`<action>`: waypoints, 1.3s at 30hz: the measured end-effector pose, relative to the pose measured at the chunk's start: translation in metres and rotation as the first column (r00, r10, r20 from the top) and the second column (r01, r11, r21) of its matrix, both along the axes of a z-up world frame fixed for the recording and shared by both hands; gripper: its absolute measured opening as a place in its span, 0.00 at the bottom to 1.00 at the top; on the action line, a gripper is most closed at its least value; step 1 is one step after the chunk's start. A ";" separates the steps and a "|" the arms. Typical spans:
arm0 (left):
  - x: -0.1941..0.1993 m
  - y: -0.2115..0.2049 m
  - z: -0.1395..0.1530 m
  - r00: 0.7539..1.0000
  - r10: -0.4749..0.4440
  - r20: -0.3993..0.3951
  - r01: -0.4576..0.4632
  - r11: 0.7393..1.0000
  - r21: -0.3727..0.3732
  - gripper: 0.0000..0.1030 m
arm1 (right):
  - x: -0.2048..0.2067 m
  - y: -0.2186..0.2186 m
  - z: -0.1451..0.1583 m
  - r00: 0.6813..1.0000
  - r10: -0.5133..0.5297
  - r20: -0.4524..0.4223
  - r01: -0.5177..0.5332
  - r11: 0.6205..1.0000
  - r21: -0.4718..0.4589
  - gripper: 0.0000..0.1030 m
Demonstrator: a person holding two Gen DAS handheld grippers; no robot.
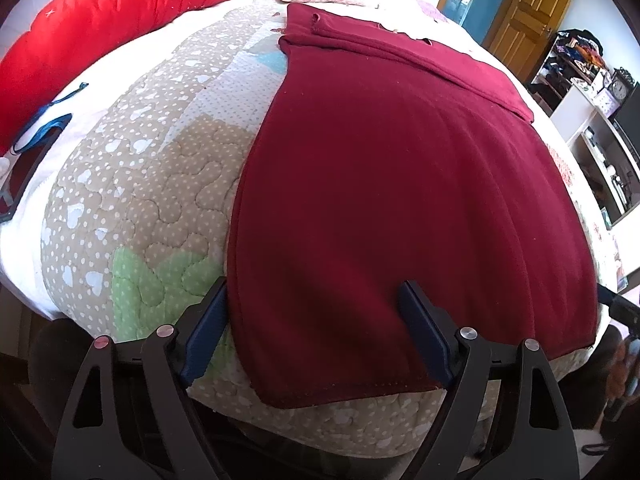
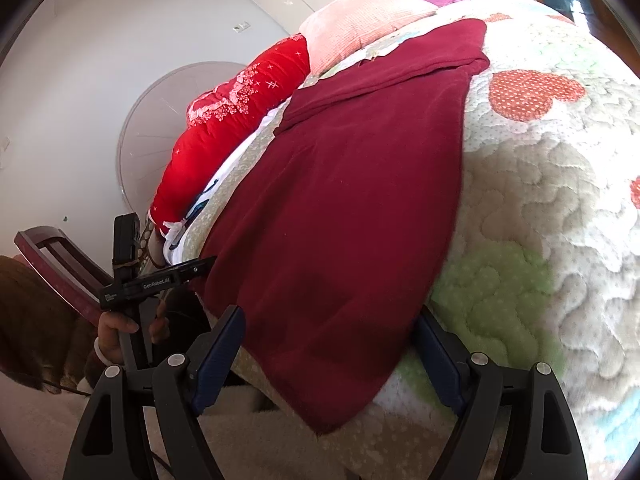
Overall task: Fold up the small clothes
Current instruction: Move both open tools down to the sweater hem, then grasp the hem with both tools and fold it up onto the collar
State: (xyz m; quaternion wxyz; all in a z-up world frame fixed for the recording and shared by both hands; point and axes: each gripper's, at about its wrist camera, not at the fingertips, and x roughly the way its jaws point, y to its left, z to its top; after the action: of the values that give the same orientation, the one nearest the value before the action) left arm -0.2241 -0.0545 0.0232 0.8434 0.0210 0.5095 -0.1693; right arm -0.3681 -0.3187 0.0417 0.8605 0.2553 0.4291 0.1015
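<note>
A dark maroon knit garment [image 1: 400,184] lies spread flat on a bed covered by a quilted patchwork bedspread of beige, green and white with heart prints [image 1: 152,208], its top part folded over at the far end and its hem reaching the near edge of the bed. The left claw [image 1: 316,336] stands wide at the garment's near left corner, one blue-padded finger just outside the cloth's edge and the other over the cloth, gripping nothing. The right claw [image 2: 328,364] is likewise wide, straddling the near right corner, while a bright red padded quilt [image 1: 100,24] and a pale pink pillow [image 2: 360,24] lie beyond.
</note>
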 end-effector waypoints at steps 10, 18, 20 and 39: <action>0.009 0.008 0.007 0.997 0.074 -0.033 -0.076 0.996 -0.048 0.49 | 0.009 0.001 -0.007 0.998 0.000 0.058 -0.001 1.000 0.027 0.69; 0.027 0.010 0.015 0.995 0.048 -0.091 -0.060 0.989 -0.137 0.14 | 0.034 0.004 -0.012 0.998 0.010 0.068 -0.015 0.997 0.072 0.21; 0.030 0.007 0.023 0.996 0.020 -0.089 -0.035 0.983 -0.179 0.13 | 0.036 0.003 0.000 0.994 0.019 0.104 -0.028 0.996 0.080 0.19; 0.238 -0.092 0.115 0.989 -0.017 0.149 0.042 0.985 -0.169 0.11 | 0.196 -0.109 0.082 0.938 -0.218 0.268 0.138 0.948 0.288 0.15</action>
State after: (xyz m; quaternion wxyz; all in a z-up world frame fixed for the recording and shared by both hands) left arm 0.0142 -0.1464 0.1386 0.8748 -0.0316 0.4291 -0.2229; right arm -0.1724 -0.4272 0.1233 0.8788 0.3877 0.2528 0.1160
